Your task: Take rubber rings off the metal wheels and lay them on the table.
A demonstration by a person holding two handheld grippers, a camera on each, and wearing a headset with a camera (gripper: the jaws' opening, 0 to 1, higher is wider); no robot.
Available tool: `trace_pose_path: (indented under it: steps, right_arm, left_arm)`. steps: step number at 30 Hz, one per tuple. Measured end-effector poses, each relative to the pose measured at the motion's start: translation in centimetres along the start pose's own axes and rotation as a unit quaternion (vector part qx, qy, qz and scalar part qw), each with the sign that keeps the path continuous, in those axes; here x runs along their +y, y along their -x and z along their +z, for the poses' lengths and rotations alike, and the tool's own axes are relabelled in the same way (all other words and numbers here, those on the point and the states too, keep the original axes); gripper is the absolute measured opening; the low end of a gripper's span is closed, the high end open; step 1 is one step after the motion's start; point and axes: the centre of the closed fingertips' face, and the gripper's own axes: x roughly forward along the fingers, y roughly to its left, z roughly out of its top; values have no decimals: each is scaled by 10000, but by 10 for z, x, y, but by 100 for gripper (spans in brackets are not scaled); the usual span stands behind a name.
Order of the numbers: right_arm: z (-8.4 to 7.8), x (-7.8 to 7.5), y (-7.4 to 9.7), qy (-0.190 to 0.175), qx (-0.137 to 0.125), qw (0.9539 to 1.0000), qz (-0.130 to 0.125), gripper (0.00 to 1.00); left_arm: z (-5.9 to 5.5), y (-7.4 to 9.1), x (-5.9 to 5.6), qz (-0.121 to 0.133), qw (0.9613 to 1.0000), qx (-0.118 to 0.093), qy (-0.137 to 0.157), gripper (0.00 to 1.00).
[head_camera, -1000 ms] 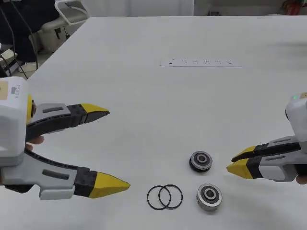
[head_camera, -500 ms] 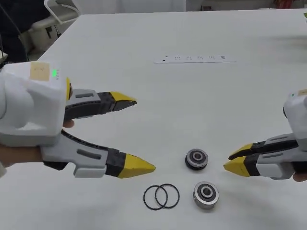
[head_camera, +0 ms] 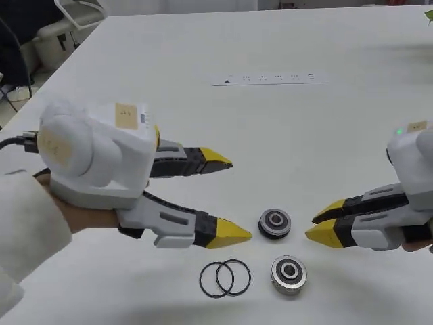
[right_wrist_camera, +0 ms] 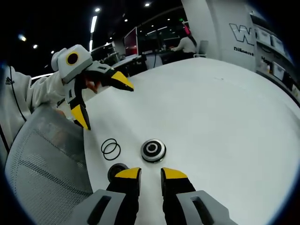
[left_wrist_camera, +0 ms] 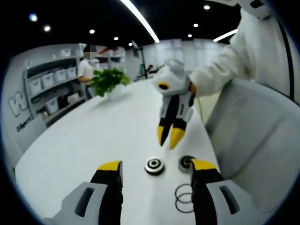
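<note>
The white table (head_camera: 304, 135) is carrying everything. The left gripper (head_camera: 239, 198) is hovering over it with jaws spread wide and nothing between them, while the right gripper (head_camera: 311, 228) is facing it from the other side, jaws only narrowly parted and also empty. Two metal wheels, the far wheel (head_camera: 275, 223) and the near wheel (head_camera: 289, 274), are lying flat between the two sets of tips, and two thin black rubber rings (head_camera: 224, 277) are lying overlapped on the table, just left of the near wheel.
</note>
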Motion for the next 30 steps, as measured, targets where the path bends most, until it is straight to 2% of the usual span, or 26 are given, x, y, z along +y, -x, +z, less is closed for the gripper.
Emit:
trace_pose_path:
  steps: [6,12,17,21,23,24,27,30]
  right_arm:
    - [-2,0,-10,99,39,9999,27,15]
    - [-2,2,-19,186,39,9998,71,17]
    - [-4,-1,-26,299,69,9995,47,21]
    - [-4,-5,-30,367,18,9993,-17,25]
    - [-1,-6,-32,419,-27,9991,-37,28]
    - [-1,-7,-33,438,-48,9990,-55,29]
    - [0,-7,-36,493,-68,9988,-37,30]
    - [2,-8,-39,575,-125,9982,-66,30]
  left_arm:
    - [-13,-16,-2,-104,9998,145,7,55]
    - [-13,-29,1,-146,9998,92,48,45]
    - [-15,-40,6,-159,9996,5,239,38]
    - [-20,-49,9,-126,9997,45,209,31]
    - [-25,-54,5,-291,9993,148,177,29]
    - [-25,-56,6,-278,9994,136,159,29]
    - [-25,-61,8,-262,9990,140,326,28]
    - [-29,-66,9,-249,9989,191,344,26]
